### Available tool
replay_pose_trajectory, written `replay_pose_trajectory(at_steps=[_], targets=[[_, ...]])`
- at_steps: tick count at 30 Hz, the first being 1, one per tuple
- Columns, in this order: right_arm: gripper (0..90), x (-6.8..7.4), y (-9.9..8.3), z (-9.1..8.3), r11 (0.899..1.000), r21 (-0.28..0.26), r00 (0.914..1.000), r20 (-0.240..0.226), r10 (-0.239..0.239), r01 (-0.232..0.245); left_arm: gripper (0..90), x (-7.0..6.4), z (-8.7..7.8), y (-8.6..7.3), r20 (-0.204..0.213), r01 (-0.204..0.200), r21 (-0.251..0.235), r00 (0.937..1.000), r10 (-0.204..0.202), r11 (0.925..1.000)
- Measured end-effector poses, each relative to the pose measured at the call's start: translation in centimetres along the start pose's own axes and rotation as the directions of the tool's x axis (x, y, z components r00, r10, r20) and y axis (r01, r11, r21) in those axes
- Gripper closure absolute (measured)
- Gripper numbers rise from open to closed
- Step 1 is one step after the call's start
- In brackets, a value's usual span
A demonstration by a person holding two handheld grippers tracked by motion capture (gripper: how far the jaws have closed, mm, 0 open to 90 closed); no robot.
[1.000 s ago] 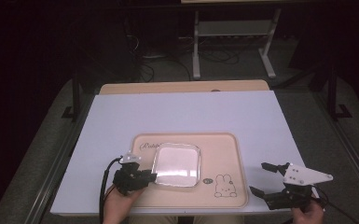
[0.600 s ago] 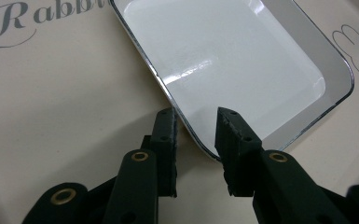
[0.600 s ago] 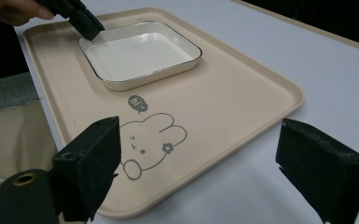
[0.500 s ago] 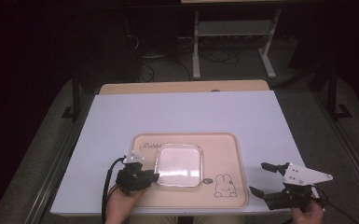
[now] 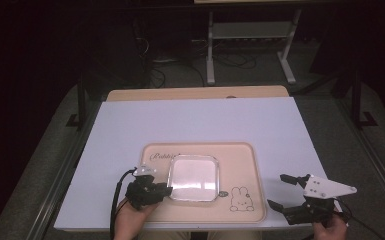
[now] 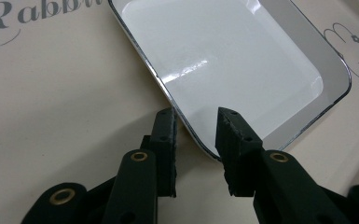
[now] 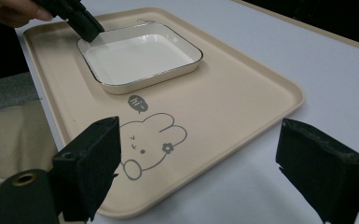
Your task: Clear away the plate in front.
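Observation:
A square white plate (image 5: 194,176) with a thin dark rim lies on a beige tray (image 5: 245,160) printed with a rabbit. My left gripper (image 5: 167,190) is at the plate's near left corner. In the left gripper view its jaws straddle the plate (image 6: 224,56) rim, one over the tray (image 6: 51,93) and one over the plate, with a narrow gap still showing; the left gripper (image 6: 196,135) is open. My right gripper (image 5: 276,190) stands wide open off the tray's right front corner, holding nothing. The right gripper (image 7: 200,154) view shows the plate (image 7: 135,58) and the left gripper (image 7: 81,21) farther off.
The tray (image 7: 242,93) rests on a white table cover (image 5: 205,125) near the front edge. A wooden table edge (image 5: 195,93) shows at the back. Metal shelf legs (image 5: 250,45) and cables stand on the dark floor behind.
My left gripper has edged slightly right onto the plate's corner. The plate and the right gripper have not visibly moved.

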State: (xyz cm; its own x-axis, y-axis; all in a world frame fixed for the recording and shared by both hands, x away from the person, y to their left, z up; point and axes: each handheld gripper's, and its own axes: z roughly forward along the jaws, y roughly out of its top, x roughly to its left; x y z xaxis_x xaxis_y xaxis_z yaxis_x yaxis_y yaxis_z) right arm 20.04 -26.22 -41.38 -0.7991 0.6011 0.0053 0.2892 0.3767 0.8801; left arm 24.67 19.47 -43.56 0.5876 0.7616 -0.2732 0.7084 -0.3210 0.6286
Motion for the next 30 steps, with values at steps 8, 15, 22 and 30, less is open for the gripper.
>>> replay_pose_trajectory(at_steps=[8, 15, 22, 30], targets=[[13.1, 0.0, 0.0, 0.0, 1.0, 0.0, 1.0, -0.002, 0.0, 0.0, 63.9, 0.4, -1.0, 0.1, -0.002, -0.002, -0.051, 1.0, 0.002, 0.9987], [13.1, 0.0, 0.0, 0.0, 1.0, -0.001, 1.0, 0.0, 0.004, -0.004, 58.8, 0.8, -2.3, 0.0, -0.009, -0.037, -0.1, 0.9993, 0.036, 0.9943], [13.1, -0.1, 0.0, -0.1, 1.0, -0.001, 1.0, 0.0, 0.006, -0.006, 54.2, 1.5, -3.5, -0.3, -0.017, -0.061, -0.145, 0.9981, 0.059, 0.9875], [13.1, -0.1, -0.1, -0.1, 1.0, -0.004, 1.0, 0.003, 0.01, -0.01, 49.1, 2.4, -4.9, -0.7, -0.032, -0.063, -0.191, 0.9978, 0.058, 0.9795]])
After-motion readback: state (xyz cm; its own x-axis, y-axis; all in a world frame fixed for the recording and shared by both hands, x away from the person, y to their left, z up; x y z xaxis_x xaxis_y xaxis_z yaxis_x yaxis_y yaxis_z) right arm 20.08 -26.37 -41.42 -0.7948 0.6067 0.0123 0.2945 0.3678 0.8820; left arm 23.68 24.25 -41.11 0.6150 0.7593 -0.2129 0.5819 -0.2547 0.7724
